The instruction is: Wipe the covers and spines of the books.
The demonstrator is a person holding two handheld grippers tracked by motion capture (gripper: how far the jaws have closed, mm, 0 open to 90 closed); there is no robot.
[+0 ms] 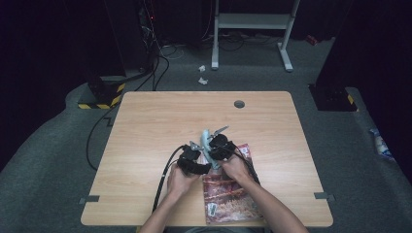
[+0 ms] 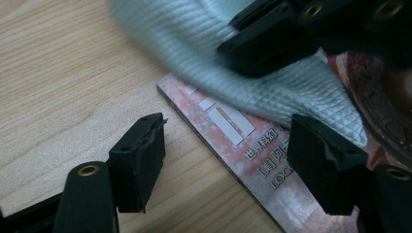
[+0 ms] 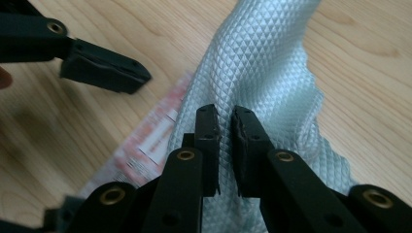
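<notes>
Wooden table (image 1: 145,145) | cloth (image 1: 206,141) pinched upright, long axis vertical | right gripper (image 1: 219,145)

Table: light wooden table (image 1: 145,126) at frame centre | Packet: flat printed red food packet (image 1: 227,196) on table, lower centre | Cloth: pale blue-grey quilted cloth (image 1: 206,141) on packet's upper edge, between left gripper (image 1: 197,158) and right gripper (image 1: 217,144) | Grommet: round grey cable grommet (image 1: 239,104) upper centre, behind cloth.

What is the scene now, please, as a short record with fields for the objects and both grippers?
Surface: light wooden table
Cloth: pale grey-blue quilted cloth, lifted and bunched above the magazine
Magazine: glossy red magazine, flat near the table's front edge
Right gripper: jaws pinched on a fold of the cloth
Left gripper: jaws wide apart, nothing between them, over the magazine's corner
</notes>
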